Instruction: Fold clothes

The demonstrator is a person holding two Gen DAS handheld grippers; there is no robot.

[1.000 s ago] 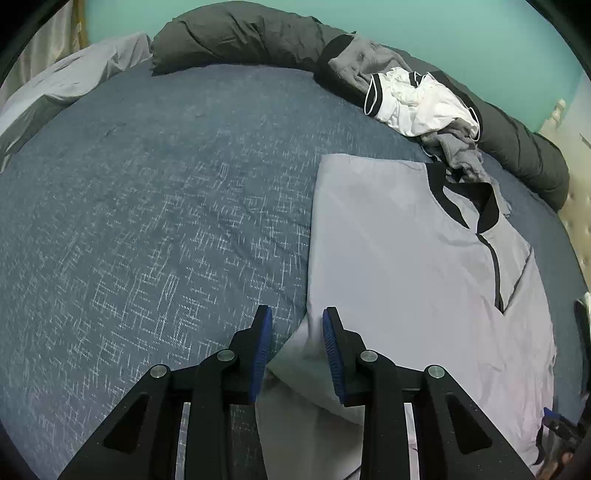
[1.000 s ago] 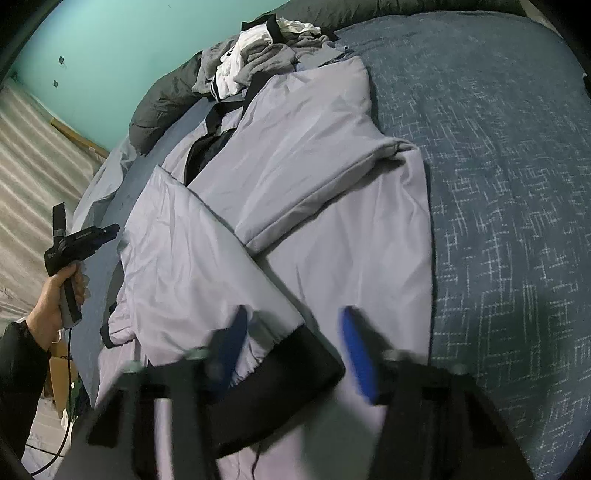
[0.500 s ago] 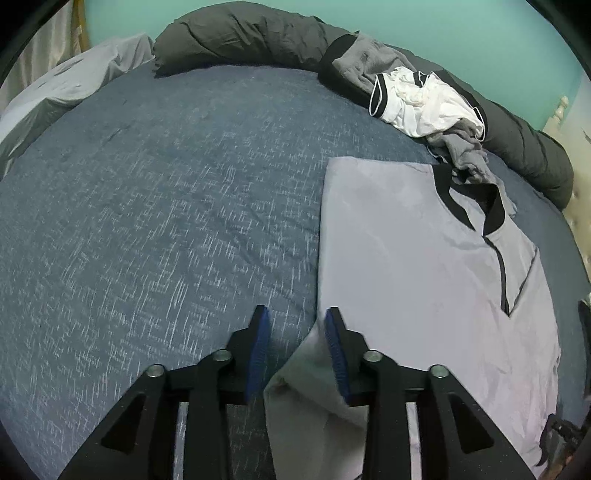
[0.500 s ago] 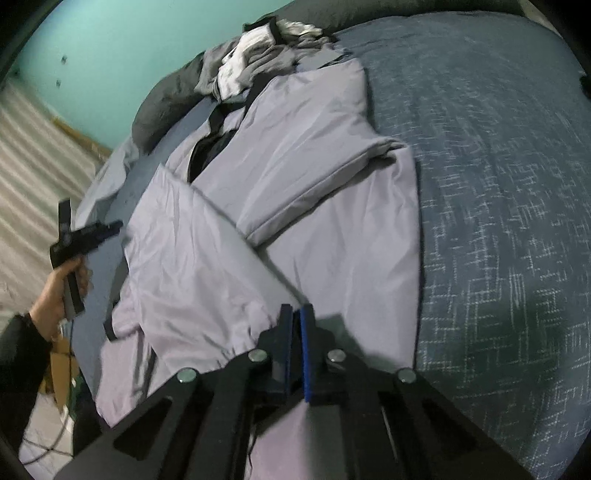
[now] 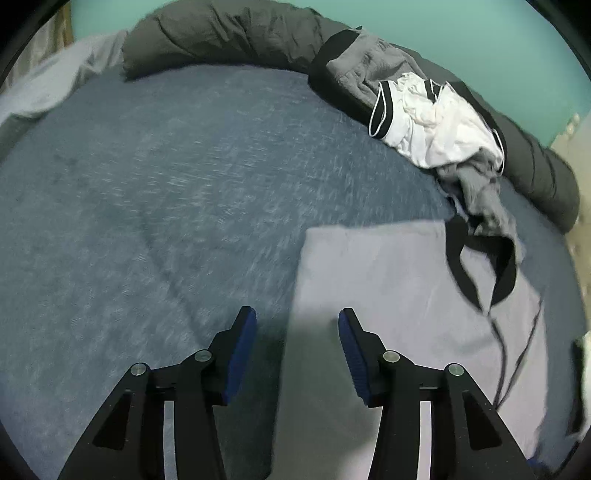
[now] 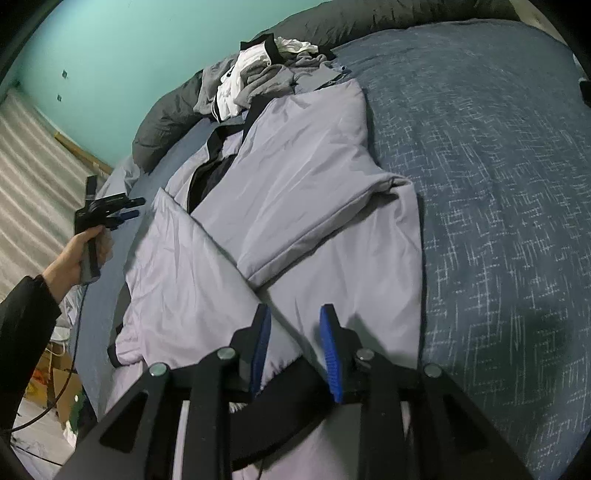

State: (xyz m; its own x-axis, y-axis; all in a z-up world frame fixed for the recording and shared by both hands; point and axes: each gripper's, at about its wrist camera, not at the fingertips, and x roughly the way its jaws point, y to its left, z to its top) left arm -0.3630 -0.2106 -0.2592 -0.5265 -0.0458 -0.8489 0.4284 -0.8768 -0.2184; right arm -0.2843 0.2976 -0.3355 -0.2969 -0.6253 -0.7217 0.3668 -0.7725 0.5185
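While the grey jacket [image 6: 295,192] lies partly folded across the blue bed [image 6: 498,184], both claws are opening. Left gripper [image 5: 297,328] hangs over the jacket's left edge, pads clear of the cloth, holding nothing. Right gripper [image 6: 294,332] sits over a sleeve near the black cuff [image 6: 280,398], nothing pinched either. Pile of clothes [image 5: 432,122] sits far right against a dark duvet [image 5: 229,33].

Dim light; motion blur; fisheye-warped, dark edges

Both the left gripper [image 5: 297,325] and right gripper [image 6: 295,325] point downward, jaws opening, gripping nothing.
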